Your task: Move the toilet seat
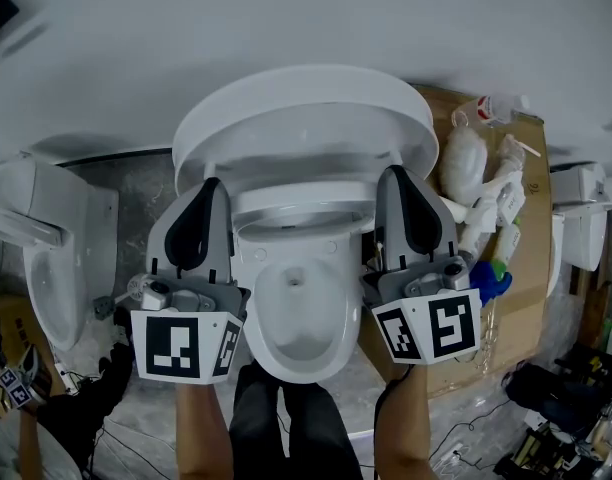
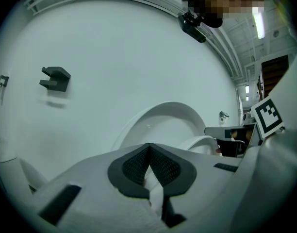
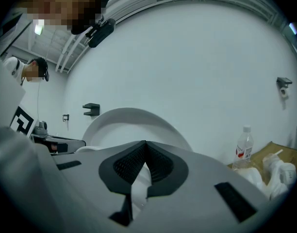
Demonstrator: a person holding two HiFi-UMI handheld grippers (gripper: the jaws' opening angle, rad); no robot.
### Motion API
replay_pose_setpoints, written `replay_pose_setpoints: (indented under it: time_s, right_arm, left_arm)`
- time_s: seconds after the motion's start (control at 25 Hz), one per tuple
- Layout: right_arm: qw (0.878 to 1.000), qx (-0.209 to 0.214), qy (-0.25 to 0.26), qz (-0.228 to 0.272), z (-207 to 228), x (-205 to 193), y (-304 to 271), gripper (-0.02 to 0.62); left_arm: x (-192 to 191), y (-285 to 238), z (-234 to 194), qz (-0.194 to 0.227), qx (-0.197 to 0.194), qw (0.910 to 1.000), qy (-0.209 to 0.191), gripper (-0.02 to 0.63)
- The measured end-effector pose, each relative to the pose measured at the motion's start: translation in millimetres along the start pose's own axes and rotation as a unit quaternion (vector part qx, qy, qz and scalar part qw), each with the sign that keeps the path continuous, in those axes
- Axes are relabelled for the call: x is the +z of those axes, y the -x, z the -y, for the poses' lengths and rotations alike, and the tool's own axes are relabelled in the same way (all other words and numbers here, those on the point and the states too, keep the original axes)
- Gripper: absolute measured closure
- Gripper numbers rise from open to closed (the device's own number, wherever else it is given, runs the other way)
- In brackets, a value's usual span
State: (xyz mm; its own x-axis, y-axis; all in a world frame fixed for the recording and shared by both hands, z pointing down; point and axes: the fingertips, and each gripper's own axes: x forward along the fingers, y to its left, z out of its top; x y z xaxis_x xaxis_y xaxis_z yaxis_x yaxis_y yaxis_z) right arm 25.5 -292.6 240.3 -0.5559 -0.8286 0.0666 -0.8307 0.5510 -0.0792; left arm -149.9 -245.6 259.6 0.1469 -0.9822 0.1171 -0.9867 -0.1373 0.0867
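Closed tip to tip, the left gripper [image 1: 208, 186] and right gripper [image 1: 396, 176] flank the white ceramic toilet bowl [image 1: 296, 353]. Between their tips sits the white oval plastic toilet seat [image 1: 304, 200], part-raised, equally near both. Its long axis runs away from them toward the round white lid [image 1: 306, 108].

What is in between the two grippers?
The toilet seat and white bowl lie between the left gripper and right gripper, shown in the head view.

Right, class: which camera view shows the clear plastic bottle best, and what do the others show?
The right gripper view: the bottle stands upright, side-on, cap and red label clear. The head view shows it small, from above, at the cardboard box's far edge. The left gripper view misses it.
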Motion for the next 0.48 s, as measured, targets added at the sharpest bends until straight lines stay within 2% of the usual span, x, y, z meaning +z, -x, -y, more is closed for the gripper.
replay_pose_setpoints:
  time_s: [0.48]
  right_arm:
    - [1.0, -0.001, -0.004, 0.005, 1.2, -1.1, -3.2, 0.583]
  left_arm:
    - [-0.7, -1.9, -1.3, 0.001, -0.001, 1.0, -0.002, 0.598]
